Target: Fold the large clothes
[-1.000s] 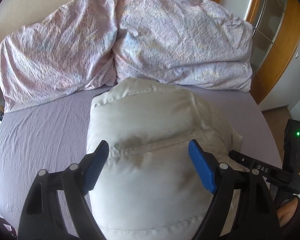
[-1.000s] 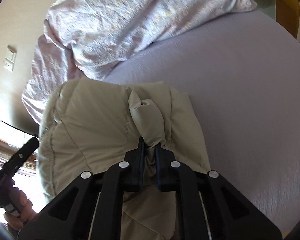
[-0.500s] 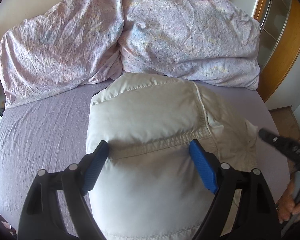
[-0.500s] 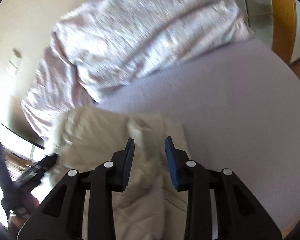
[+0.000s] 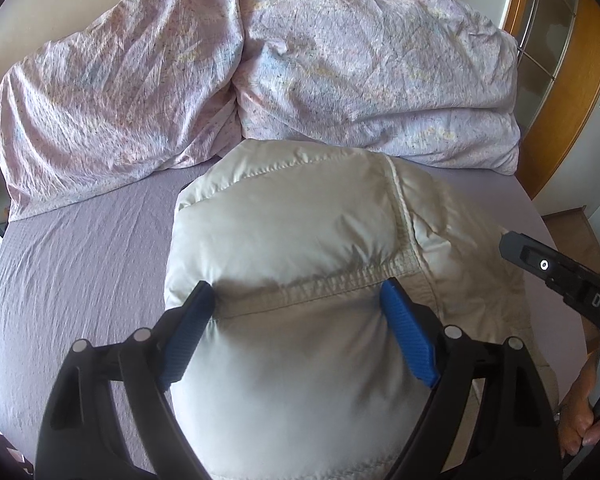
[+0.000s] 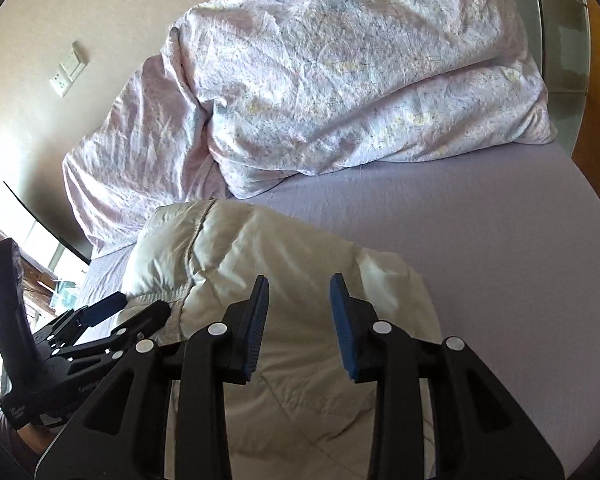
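The puffy cream quilted jacket [image 5: 300,264] sits folded in a bundle on the lilac bed sheet [image 5: 80,248], just in front of the crumpled pink floral duvet [image 5: 260,60]. The left gripper [image 5: 296,308] is spread wide, its blue pads [image 5: 408,332] straddling the jacket's bulge. The right gripper [image 6: 299,300] hangs over it with fingers apart, holding nothing.
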